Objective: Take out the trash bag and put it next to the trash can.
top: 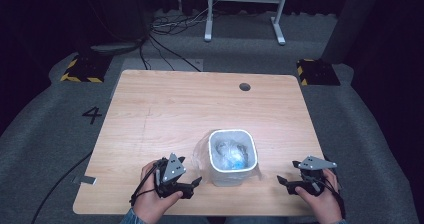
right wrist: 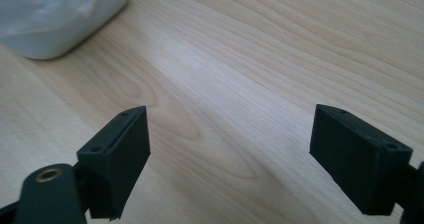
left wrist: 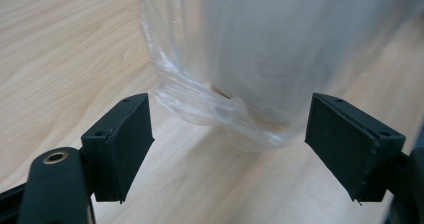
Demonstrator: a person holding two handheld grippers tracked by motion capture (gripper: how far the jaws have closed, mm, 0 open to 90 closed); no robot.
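A small white bin (top: pixel 233 157) lined with a clear plastic bag stands near the front middle of the wooden table (top: pixel 165 109). Crumpled clear and blue waste lies inside it. My left gripper (top: pixel 192 183) is open just left of the bin, jaws pointing at its base. In the left gripper view the bag's loose folds (left wrist: pixel 210 104) hang down over the bin wall (left wrist: pixel 280 49), close ahead of the spread jaws. My right gripper (top: pixel 284 181) is open to the right of the bin, apart from it. The bin's corner (right wrist: pixel 55 19) sits at the upper left of the right gripper view.
A round cable hole (top: pixel 244 86) sits near the table's far edge. Grey carpet surrounds the table, with cables (top: pixel 165 39) and a white frame stand (top: pixel 245 9) beyond it. Two yellow-and-black striped blocks (top: pixel 82 68) lie on the floor at the far corners.
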